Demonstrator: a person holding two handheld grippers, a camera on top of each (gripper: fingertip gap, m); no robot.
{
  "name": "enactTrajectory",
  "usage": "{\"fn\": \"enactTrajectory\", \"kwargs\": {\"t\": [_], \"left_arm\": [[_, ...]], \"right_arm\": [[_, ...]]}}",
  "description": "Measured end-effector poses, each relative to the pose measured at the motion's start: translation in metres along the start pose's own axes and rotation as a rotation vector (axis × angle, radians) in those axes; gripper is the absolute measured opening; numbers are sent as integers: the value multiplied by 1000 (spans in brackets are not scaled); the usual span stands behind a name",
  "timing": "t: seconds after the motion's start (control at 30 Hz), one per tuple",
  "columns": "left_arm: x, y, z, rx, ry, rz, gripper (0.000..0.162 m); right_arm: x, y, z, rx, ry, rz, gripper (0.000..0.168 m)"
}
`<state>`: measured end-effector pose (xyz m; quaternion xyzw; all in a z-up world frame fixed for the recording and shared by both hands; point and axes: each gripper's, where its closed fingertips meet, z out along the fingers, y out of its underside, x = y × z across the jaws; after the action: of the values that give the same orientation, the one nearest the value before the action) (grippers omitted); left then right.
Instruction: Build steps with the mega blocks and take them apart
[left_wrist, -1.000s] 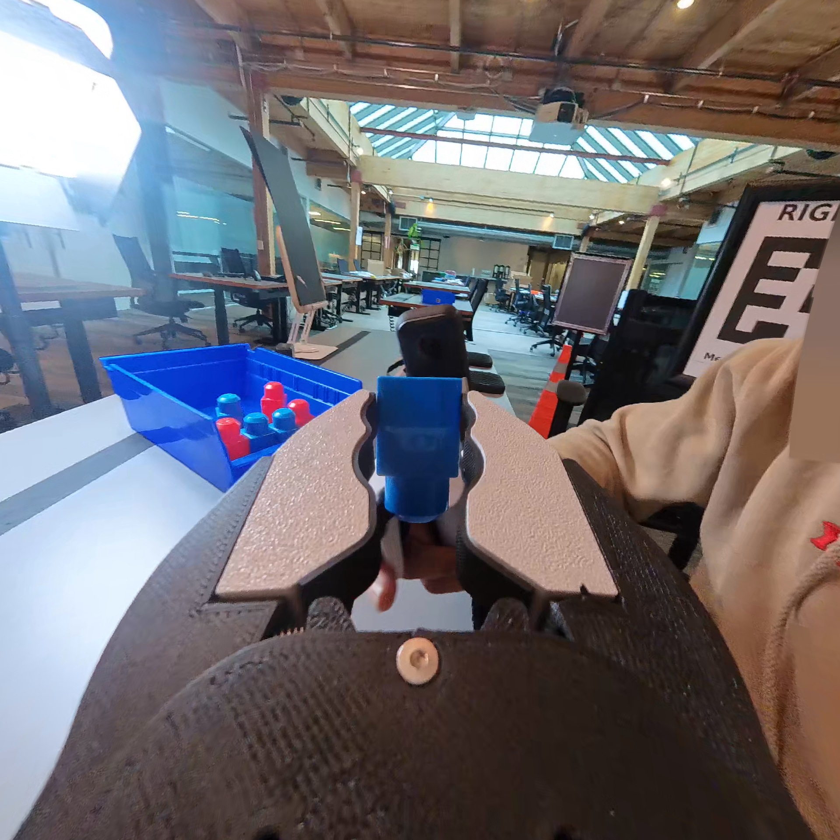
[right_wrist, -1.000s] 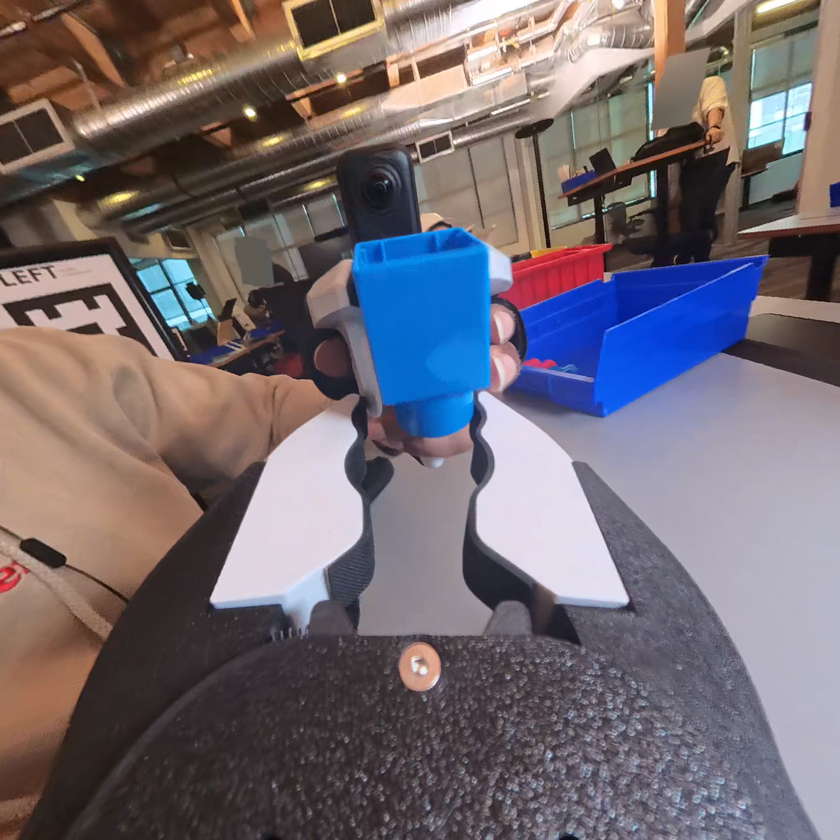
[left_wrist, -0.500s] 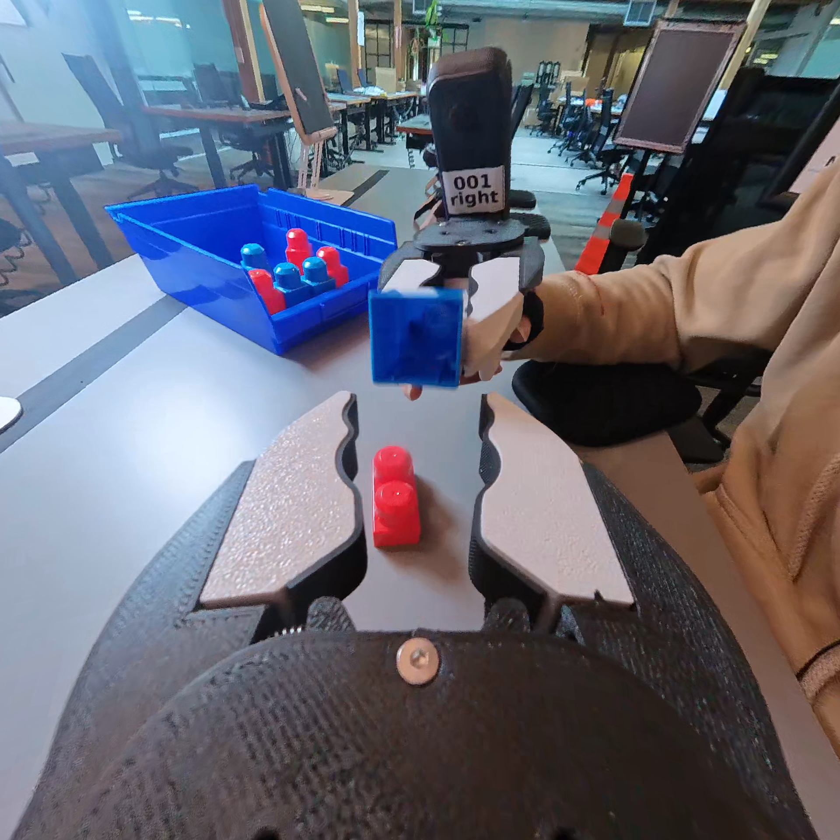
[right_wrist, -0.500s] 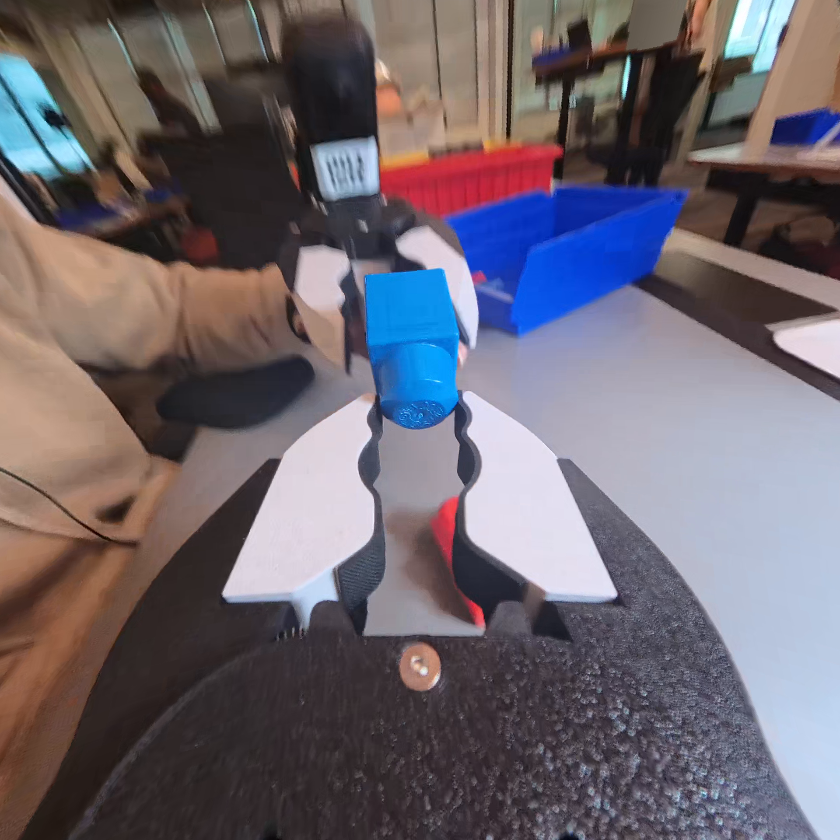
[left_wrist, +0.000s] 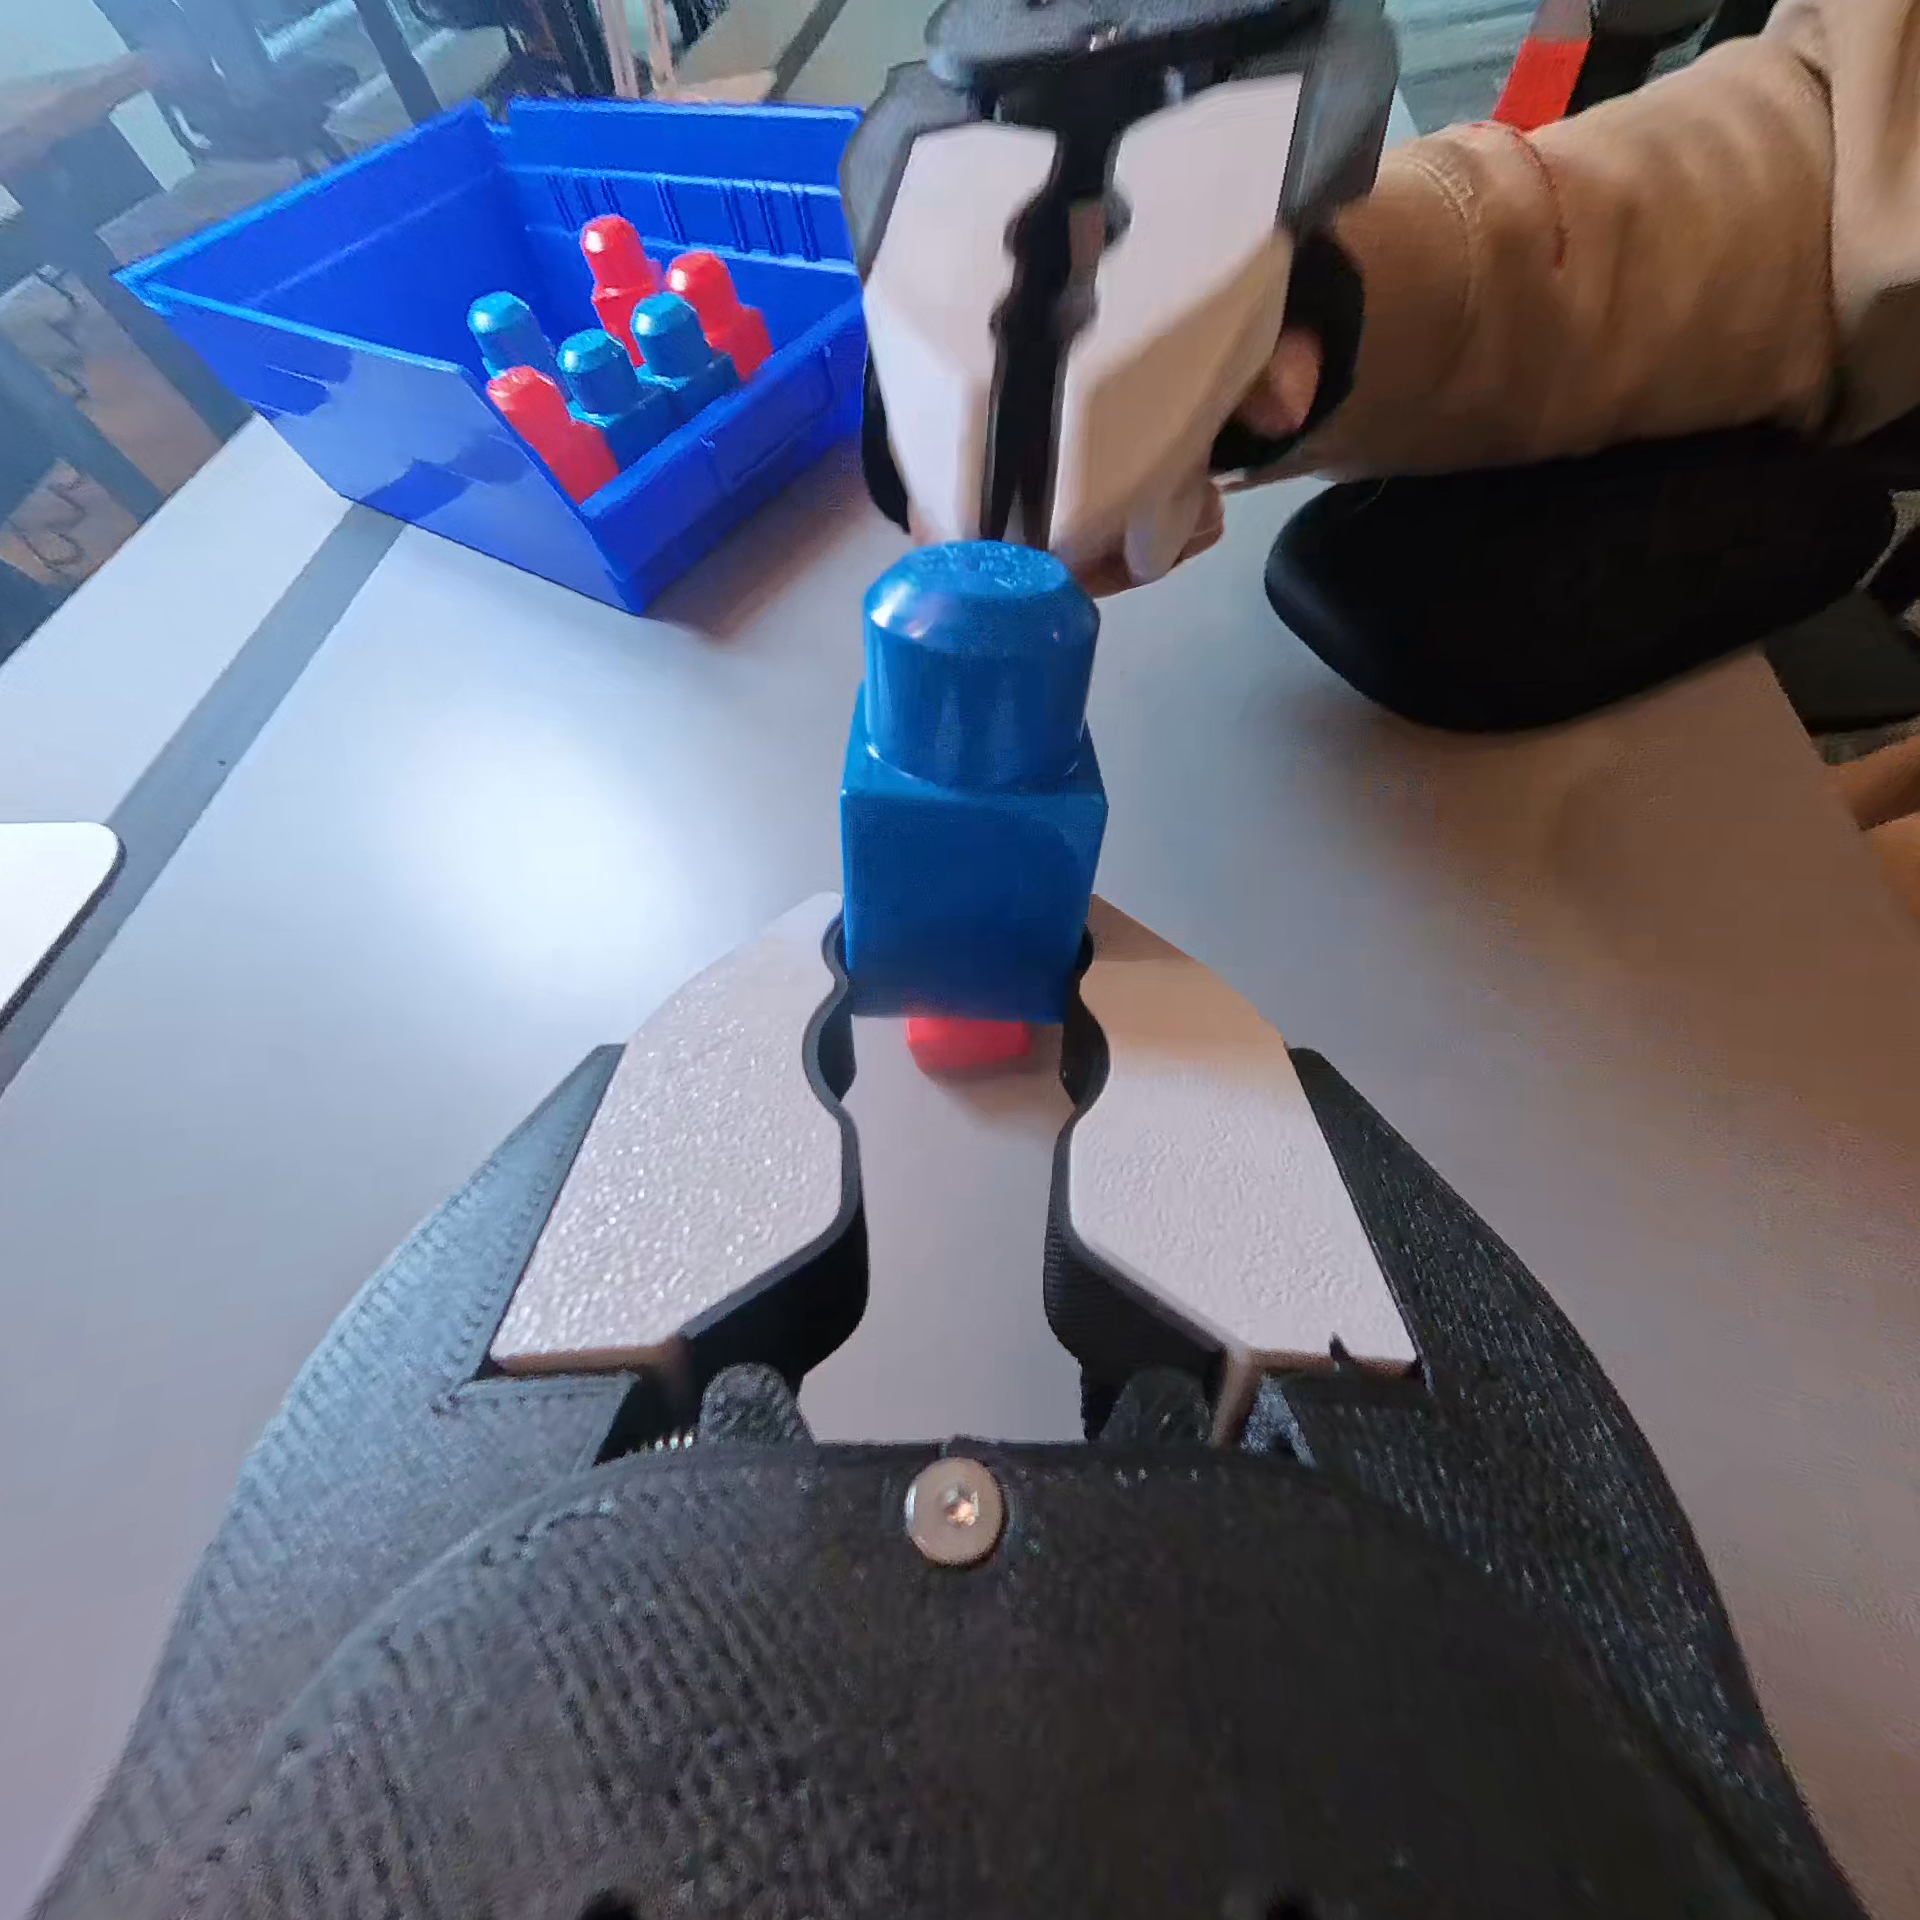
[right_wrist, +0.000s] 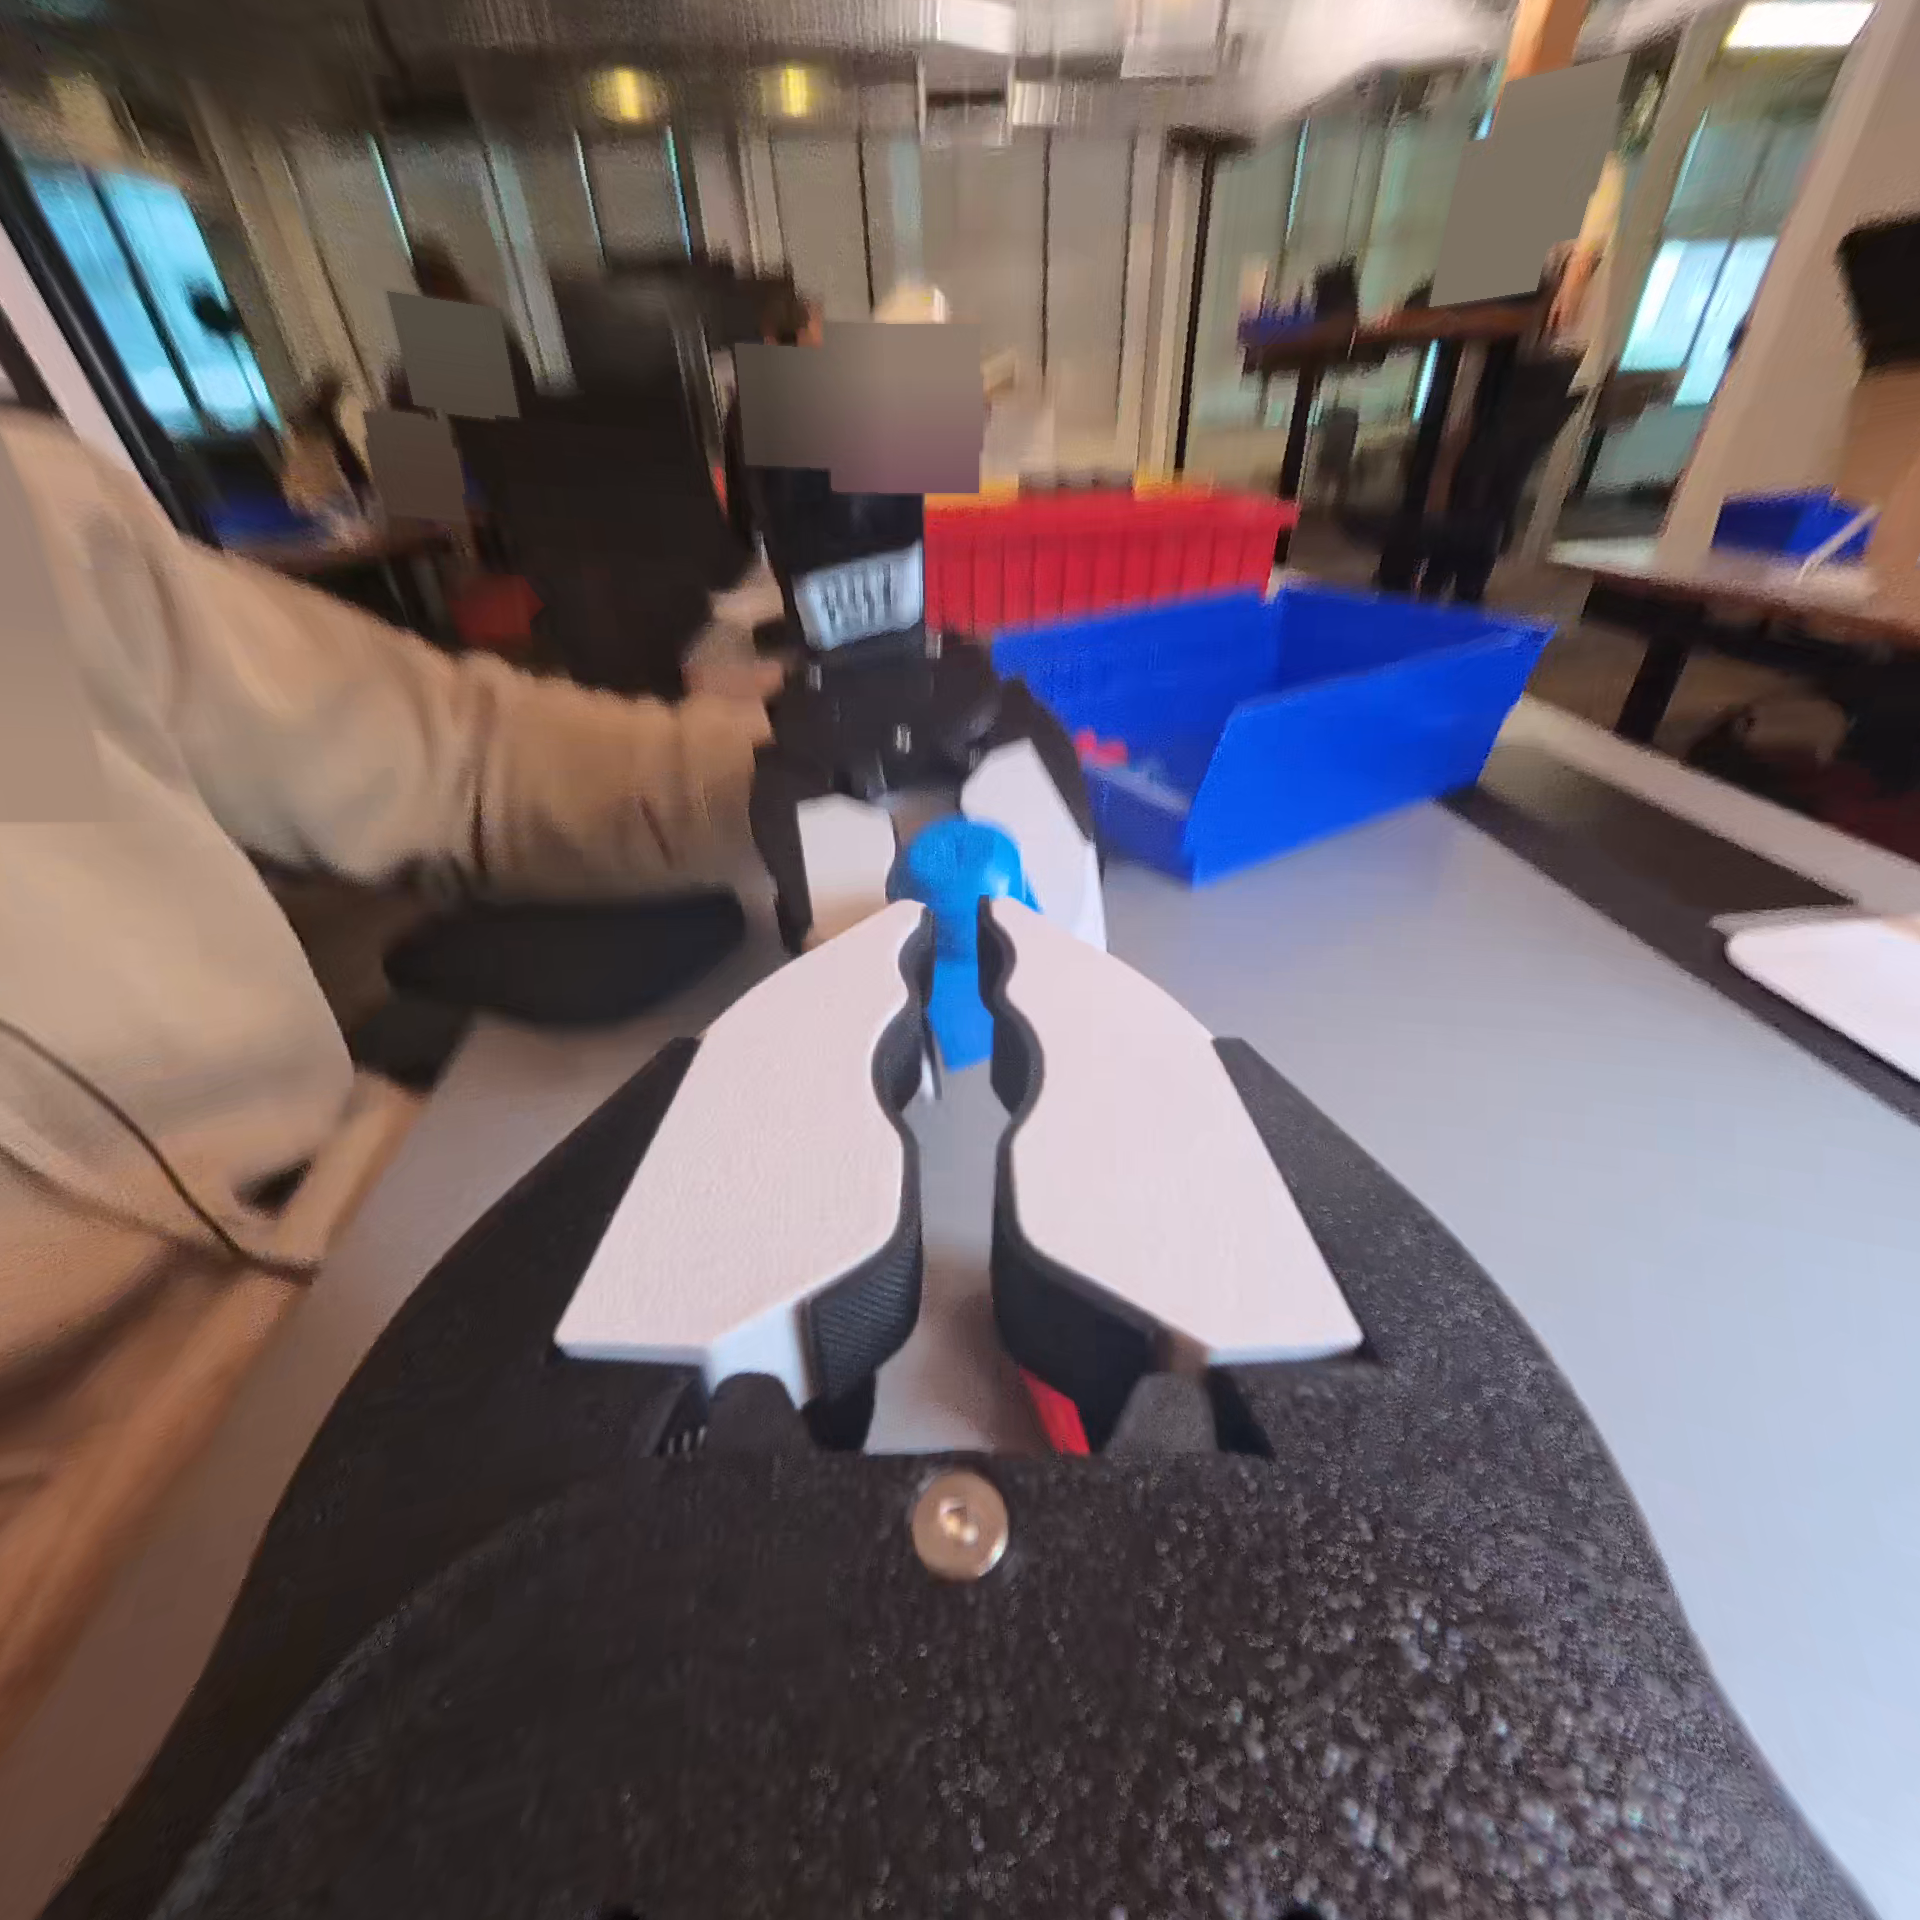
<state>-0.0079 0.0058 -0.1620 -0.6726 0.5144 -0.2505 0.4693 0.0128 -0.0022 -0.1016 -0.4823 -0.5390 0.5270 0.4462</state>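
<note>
A: Blue block (left_wrist: 971, 831) is sitting on the red block (left_wrist: 966, 1042) on the table (left_wrist: 416, 883), stud up. Whether it's fully seated I can't tell.

B: Left gripper (left_wrist: 961, 971)?

A: Jaws spread wide, tips flanking the blue block's base. Looks like contact at the sides, can't confirm a clamp. Holding nothing as far as I can see.

B: Right gripper (left_wrist: 1023, 540)?

A: Just above the blue stud, jaws nearly closed, only a thin gap. Nothing visibly between them (frame is motion-blurred, so low confidence). Looks like a press-down or a release.

B: Risks?

A: Off-centre push tilts the blue block and it pops off the red one. Red block isn't visibly pinned, so it may skid on the smooth table. Spare blocks are in the blue bin (left_wrist: 436, 457), well apart.
</note>
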Motion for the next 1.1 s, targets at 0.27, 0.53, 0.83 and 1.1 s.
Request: {"fn": "enactTrajectory", "kwargs": {"t": [0.27, 0.53, 0.83, 1.1], "left_arm": [[7, -12, 11, 120, 46, -125, 36], [9, 0, 25, -6, -30, -71, 40], [10, 66, 51, -337, -50, -111, 75], [-2, 62, 63, -384, -85, -92, 36]], "right_arm": [[7, 7, 3, -39, 42, -8, 55], [2, 15, 4, -102, 28, -59, 37], [57, 4, -25, -2, 244, 18, 38], [47, 6, -20, -25, 190, 2, 38]]}}
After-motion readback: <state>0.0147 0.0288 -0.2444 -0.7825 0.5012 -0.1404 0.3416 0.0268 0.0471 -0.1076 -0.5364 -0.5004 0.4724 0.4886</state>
